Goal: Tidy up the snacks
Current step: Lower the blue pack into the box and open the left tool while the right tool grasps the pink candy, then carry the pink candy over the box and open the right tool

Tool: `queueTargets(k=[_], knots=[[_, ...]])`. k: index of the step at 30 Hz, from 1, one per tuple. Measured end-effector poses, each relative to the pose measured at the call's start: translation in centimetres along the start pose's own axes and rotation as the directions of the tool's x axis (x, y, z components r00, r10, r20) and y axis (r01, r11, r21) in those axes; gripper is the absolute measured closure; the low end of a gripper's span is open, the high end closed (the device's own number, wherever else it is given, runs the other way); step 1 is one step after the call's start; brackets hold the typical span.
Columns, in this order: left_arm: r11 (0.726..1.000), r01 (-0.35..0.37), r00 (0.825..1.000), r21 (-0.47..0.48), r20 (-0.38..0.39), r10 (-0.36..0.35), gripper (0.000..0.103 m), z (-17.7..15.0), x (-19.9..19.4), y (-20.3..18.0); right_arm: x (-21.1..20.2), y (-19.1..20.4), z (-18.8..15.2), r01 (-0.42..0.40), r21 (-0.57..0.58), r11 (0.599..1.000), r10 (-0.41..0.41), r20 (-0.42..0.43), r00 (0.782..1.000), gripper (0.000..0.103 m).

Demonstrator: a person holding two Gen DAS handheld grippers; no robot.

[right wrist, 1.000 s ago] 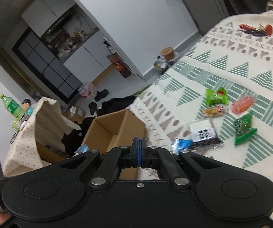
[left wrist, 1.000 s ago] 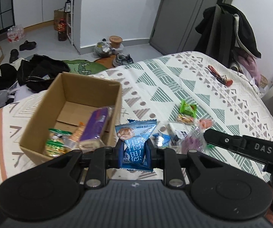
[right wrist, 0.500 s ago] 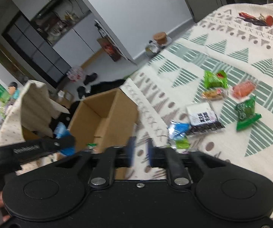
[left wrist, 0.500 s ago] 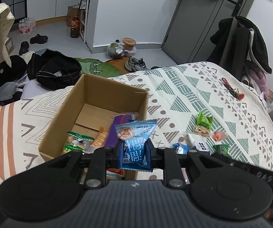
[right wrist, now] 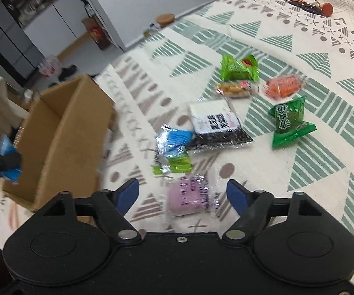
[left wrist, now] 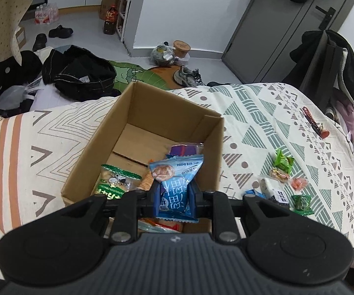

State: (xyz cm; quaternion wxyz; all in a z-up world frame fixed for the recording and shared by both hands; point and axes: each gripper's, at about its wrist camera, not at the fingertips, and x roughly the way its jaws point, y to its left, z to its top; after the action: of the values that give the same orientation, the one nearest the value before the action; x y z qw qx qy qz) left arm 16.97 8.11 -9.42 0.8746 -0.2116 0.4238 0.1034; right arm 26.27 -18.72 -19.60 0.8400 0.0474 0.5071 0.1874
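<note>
Right wrist view: the right hand-held gripper (right wrist: 183, 194), jaws just opened wide, straddles the pink snack packet (right wrist: 189, 195), untouched: light, crinkly, soft; pinch mid-body. The left hand-held gripper (left wrist: 174, 194) clamps a blue packet (left wrist: 175, 184) over the box (left wrist: 137, 132).

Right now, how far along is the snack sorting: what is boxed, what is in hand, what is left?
Partly done. The cardboard box already holds several packets, including a green one. The left gripper is shut on a blue snack packet above the box. The right gripper, jaws just opening, frames a purple snack without touching it. About seven more packets lie on the bedspread.

Cardboard box (left wrist: 152, 113) on bed (left wrist: 263, 127), loose snack packets (right wrist: 213, 123) to its right
</note>
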Motion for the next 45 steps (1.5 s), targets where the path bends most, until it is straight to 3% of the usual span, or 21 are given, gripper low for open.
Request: queueTargets(k=[2, 6, 9, 23, 31, 38, 40, 42, 45], knots=[[1.0, 0.0, 1.0, -0.007, -0.004, 0.0, 0.081, 0.2, 0.3, 0.5, 0.7, 0.1, -0.2, 0.008, -0.015, 1.0, -0.008, -0.022, 1.0, 0.026], [1.0, -0.001, 1.0, -0.023, -0.013, 0.0, 0.081, 0.9, 0.9, 1.3, 2.1, 0.8, -0.7, -0.014, -0.049, 0.999, 0.01, -0.094, 0.995, 0.069], [1.0, -0.003, 1.0, -0.026, -0.02, 0.002, 0.081, 1.4, 1.4, 1.8, 1.4, 1.6, -0.4, -0.03, -0.078, 0.997, 0.023, -0.083, 0.996, 0.072], [0.999, -0.003, 0.999, -0.044, -0.039, 0.001, 0.075, 3.6, 1.8, 3.7, -2.6, 5.0, 3.3, -0.156, -0.07, 0.985, 0.161, 0.059, 0.985, 0.073], [0.999, -0.001, 0.999, -0.036, -0.046, 0.0, 0.053, 3.8, 0.9, 4.3, -4.5, 7.5, 4.9, -0.215, -0.087, 0.973, 0.225, 0.12, 0.967, 0.073], [1.0, 0.008, 0.999, -0.025, -0.042, -0.009, 0.049, 4.0, -0.2, 4.9, -4.3, 10.4, 5.3, -0.268, -0.093, 0.959, 0.279, 0.138, 0.95, 0.072], [1.0, 0.004, 0.999, -0.024, -0.04, -0.005, 0.047, 4.0, -0.6, 5.2, -4.3, 10.9, 5.5, -0.302, -0.078, 0.95, 0.311, 0.157, 0.937, 0.068], [1.0, -0.004, 0.999, -0.021, -0.036, 0.003, 0.043, 4.1, -1.1, 5.5, -4.3, 11.1, 5.7, -0.334, -0.066, 0.94, 0.341, 0.178, 0.923, 0.055], [1.0, -0.022, 1.0, -0.018, -0.022, 0.021, 0.037, 4.3, -1.8, 5.9, -4.6, 11.0, 5.5, -0.333, -0.071, 0.94, 0.34, 0.176, 0.924, 0.047]])
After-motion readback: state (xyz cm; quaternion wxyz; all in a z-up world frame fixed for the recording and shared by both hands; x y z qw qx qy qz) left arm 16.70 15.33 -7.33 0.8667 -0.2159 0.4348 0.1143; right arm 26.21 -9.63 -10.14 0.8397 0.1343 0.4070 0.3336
